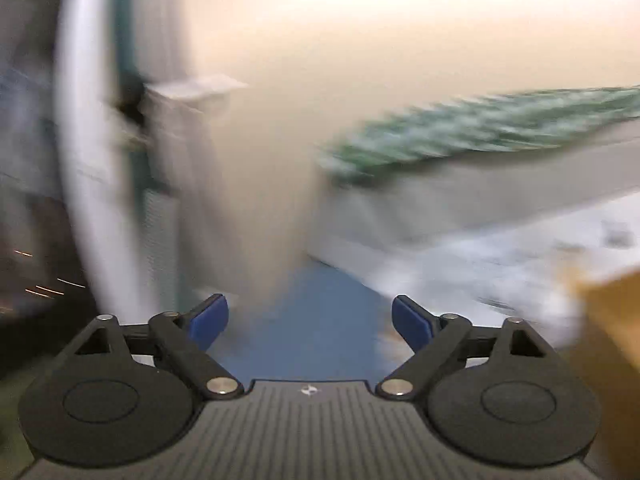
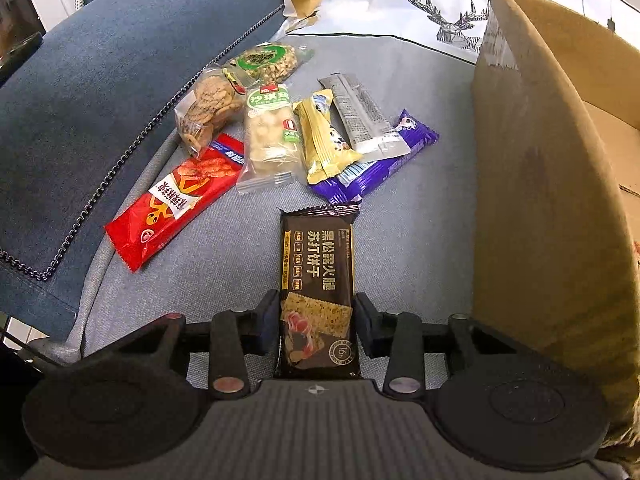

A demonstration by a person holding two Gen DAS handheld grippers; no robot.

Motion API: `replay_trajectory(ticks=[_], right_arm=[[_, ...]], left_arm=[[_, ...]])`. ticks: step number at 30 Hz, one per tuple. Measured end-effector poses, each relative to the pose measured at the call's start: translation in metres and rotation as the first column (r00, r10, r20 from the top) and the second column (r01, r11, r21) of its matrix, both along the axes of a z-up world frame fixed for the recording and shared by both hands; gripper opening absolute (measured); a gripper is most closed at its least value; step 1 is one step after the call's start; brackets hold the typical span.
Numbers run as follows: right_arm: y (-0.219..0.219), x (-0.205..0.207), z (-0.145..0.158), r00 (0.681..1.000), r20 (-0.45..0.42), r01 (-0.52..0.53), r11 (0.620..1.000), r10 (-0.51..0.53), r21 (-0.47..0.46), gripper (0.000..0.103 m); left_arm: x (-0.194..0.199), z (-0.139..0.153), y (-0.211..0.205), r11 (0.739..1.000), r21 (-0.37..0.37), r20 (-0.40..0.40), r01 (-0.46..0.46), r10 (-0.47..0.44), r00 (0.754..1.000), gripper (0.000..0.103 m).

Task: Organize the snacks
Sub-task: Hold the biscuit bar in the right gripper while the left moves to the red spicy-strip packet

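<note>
Gripping long black foil cracker packet (image 2: 317, 292) near its lower end, right gripper (image 2: 317, 326) fingers pinch both edges; packet lies on grey sofa cushion (image 2: 224, 264), just left of tall brown cardboard box (image 2: 536, 200).

Risk: slick wrapper slides out on lift, grip far off centre.

Left gripper (image 1: 310, 322) fingers spread wide, empty; view motion-blurred.
</note>
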State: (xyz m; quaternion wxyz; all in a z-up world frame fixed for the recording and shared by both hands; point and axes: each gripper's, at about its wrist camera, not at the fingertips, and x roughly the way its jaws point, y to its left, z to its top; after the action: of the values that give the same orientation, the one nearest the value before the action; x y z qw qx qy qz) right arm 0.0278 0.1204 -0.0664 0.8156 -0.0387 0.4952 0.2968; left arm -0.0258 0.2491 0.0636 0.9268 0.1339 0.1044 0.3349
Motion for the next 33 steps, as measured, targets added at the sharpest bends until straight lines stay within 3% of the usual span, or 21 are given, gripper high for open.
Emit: replay_trajectory(ticks=[2, 6, 7, 9, 11, 13, 15, 16, 18, 20, 22, 24, 26, 27, 28, 30, 32, 33], right_arm=[[0.001, 0.000, -0.001, 1.000, -0.001, -0.004, 1.000, 0.004, -0.004, 0.043], [0.005, 0.000, -0.002, 1.000, 0.004, -0.017, 1.000, 0.017, -0.009, 0.043], [0.005, 0.000, -0.001, 1.000, 0.006, -0.019, 1.000, 0.019, -0.010, 0.043], [0.005, 0.000, -0.001, 1.000, 0.006, -0.022, 1.000, 0.022, -0.010, 0.043], [0.005, 0.000, -0.001, 1.000, 0.005, -0.021, 1.000, 0.021, -0.009, 0.043], [0.005, 0.001, -0.001, 1.000, 0.005, -0.020, 1.000, 0.021, -0.008, 0.043], [0.005, 0.001, -0.001, 1.000, 0.006, -0.019, 1.000, 0.019, -0.007, 0.043], [0.005, 0.001, -0.001, 1.000, 0.005, -0.018, 1.000, 0.018, -0.007, 0.043], [0.005, 0.000, -0.001, 1.000, 0.007, -0.018, 1.000, 0.018, -0.008, 0.043], [0.005, -0.001, -0.001, 1.000, 0.007, -0.024, 1.000, 0.024, -0.007, 0.043], [0.005, -0.001, -0.001, 1.000, 0.009, -0.029, 1.000, 0.030, -0.009, 0.043], [0.005, -0.001, -0.001, 1.000, 0.008, -0.029, 1.000, 0.029, -0.008, 0.043], [0.005, 0.000, -0.001, 1.000, 0.009, -0.028, 1.000, 0.028, -0.008, 0.043], [0.005, 0.000, -0.001, 1.000, 0.008, -0.026, 1.000, 0.026, -0.008, 0.043], [0.005, 0.000, -0.001, 1.000, 0.007, -0.024, 1.000, 0.024, -0.006, 0.043], [0.004, 0.001, -0.001, 1.000, 0.005, -0.020, 1.000, 0.020, -0.003, 0.043], [0.003, 0.002, -0.001, 1.000, 0.006, -0.014, 1.000, 0.014, -0.001, 0.043], [0.002, 0.002, -0.001, 1.000, 0.005, -0.010, 1.000, 0.010, -0.001, 0.043]], left_arm=[[0.006, 0.004, 0.017, 0.984, 0.043, -0.006, -0.173, 0.174, 0.985, 0.093], [0.024, 0.005, 0.056, 0.937, -0.018, -0.054, -0.349, 0.347, 0.936, 0.093], [0.024, 0.004, 0.062, 0.939, -0.046, -0.060, -0.342, 0.339, 0.939, 0.093], [0.024, 0.008, 0.059, 0.966, -0.111, 0.000, -0.234, 0.236, 0.972, 0.093], [0.015, 0.015, 0.032, 0.996, -0.037, 0.107, -0.085, 0.088, 0.990, 0.098], [0.018, 0.010, 0.006, 0.995, 0.098, 0.089, -0.014, 0.006, 0.996, 0.103], [0.031, 0.005, 0.009, 0.986, 0.113, 0.021, -0.121, 0.119, 0.993, 0.103], [0.036, 0.004, 0.016, 0.974, 0.107, -0.006, -0.198, 0.200, 0.980, 0.103], [0.048, -0.002, 0.040, 0.929, 0.086, -0.095, -0.360, 0.367, 0.925, 0.103], [0.052, -0.011, 0.063, 0.914, 0.007, -0.170, -0.405, 0.401, 0.900, 0.102], [0.050, -0.006, 0.058, 0.947, -0.022, -0.123, -0.321, 0.316, 0.941, 0.102], [0.040, 0.006, 0.035, 0.990, -0.012, 0.029, -0.140, 0.141, 0.990, 0.102], [0.036, 0.007, 0.013, 0.999, 0.051, 0.070, -0.019, 0.016, 0.997, 0.102], [0.038, 0.005, 0.003, 0.997, 0.036, 0.055, 0.066, -0.068, 0.996, 0.102], [0.043, 0.003, -0.002, 0.988, -0.018, 0.030, 0.152, -0.152, 0.988, 0.102], [0.050, -0.006, -0.009, 0.934, -0.171, -0.056, 0.313, -0.327, 0.943, 0.102], [0.061, -0.021, -0.018, 0.880, -0.263, -0.187, 0.396, -0.449, 0.874, 0.093], [0.067, -0.030, -0.019, 0.865, -0.289, -0.259, 0.411, -0.484, 0.836, 0.088]])
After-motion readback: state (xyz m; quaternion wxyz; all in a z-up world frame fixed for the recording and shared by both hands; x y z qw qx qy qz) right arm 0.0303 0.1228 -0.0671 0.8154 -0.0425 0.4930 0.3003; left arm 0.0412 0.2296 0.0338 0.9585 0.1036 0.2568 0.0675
